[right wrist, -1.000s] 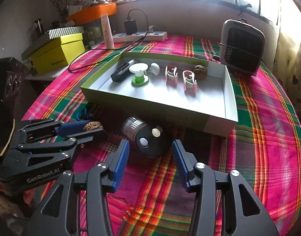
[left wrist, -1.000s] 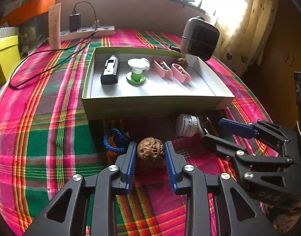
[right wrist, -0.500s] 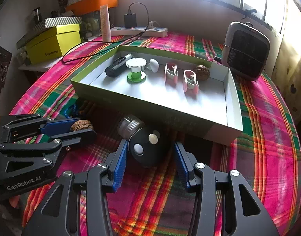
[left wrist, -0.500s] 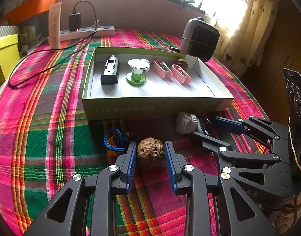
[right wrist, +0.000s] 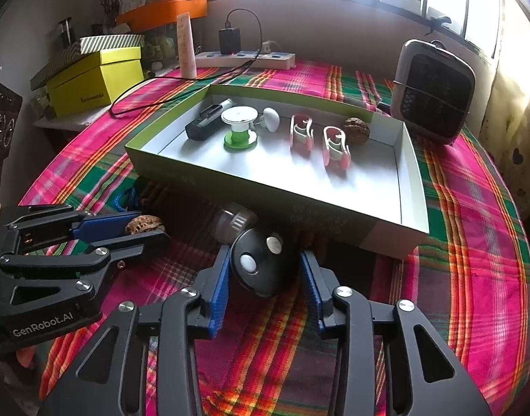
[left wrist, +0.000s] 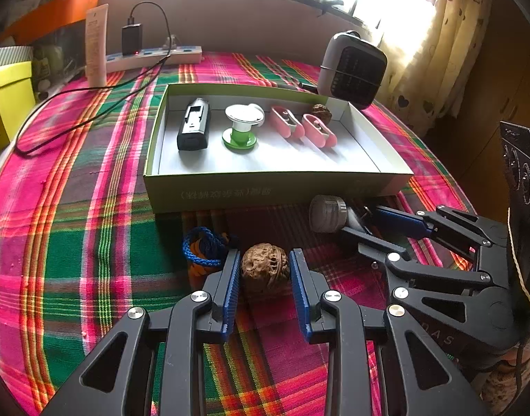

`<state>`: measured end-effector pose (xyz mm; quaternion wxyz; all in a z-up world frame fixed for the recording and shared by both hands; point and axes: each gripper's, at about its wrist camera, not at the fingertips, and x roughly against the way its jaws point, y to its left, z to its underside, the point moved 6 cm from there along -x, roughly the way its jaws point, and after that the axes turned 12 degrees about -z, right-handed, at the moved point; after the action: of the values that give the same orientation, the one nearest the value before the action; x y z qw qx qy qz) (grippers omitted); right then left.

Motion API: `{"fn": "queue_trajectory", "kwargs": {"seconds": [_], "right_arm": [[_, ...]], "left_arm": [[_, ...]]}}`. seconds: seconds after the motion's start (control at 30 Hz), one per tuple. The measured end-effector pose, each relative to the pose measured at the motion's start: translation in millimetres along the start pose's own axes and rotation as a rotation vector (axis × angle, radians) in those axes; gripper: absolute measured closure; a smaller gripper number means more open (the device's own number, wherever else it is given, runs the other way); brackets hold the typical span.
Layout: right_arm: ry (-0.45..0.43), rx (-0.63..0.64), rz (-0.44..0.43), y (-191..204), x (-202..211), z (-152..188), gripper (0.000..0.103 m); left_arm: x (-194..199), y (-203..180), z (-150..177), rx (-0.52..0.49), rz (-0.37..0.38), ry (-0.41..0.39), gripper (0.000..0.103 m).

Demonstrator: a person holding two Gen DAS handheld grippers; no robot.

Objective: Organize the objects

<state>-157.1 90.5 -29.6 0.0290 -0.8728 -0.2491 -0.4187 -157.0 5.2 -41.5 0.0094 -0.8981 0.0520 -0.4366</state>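
My left gripper (left wrist: pixel 264 270) stands around a brown walnut (left wrist: pixel 265 267) on the plaid cloth; its blue pads sit close on both sides with thin gaps, jaws open. It also shows in the right wrist view (right wrist: pixel 140 226). My right gripper (right wrist: pixel 263 272) is open around a black cylinder (right wrist: pixel 261 263) with a ribbed silver cap (left wrist: pixel 325 213); a small gap shows at the right pad. Behind both lies a shallow green box (left wrist: pixel 265 194) holding a black device (left wrist: pixel 193 129), a green-and-white spool (left wrist: pixel 240 126), two pink clips (left wrist: pixel 301 126) and another walnut (left wrist: pixel 322 112).
A blue cord bundle (left wrist: pixel 202 246) lies just left of my left gripper. A grey heater (left wrist: pixel 351 69) stands behind the box at the right. A power strip (left wrist: pixel 154 57) with a trailing black cable, a tube (left wrist: pixel 96 50) and a yellow box (right wrist: pixel 95 79) are at the far left.
My right gripper has moved forward so the black cylinder now lies between its pads. My left gripper has stayed around the walnut, hardly moving.
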Motion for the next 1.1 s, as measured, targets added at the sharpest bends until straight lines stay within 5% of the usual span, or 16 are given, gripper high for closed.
{"fn": "queue_trajectory", "kwargs": {"seconds": [0.23,1.1], "right_arm": [[-0.014,-0.002,0.008,-1,3,-1,0.074],[-0.038,-0.004,0.003,1,11,0,0.075]], "left_arm": [[0,0,-1,0.0,-0.001,0.0,0.077],[5,-2,-2,-0.003,-0.007,-0.009,0.077]]}}
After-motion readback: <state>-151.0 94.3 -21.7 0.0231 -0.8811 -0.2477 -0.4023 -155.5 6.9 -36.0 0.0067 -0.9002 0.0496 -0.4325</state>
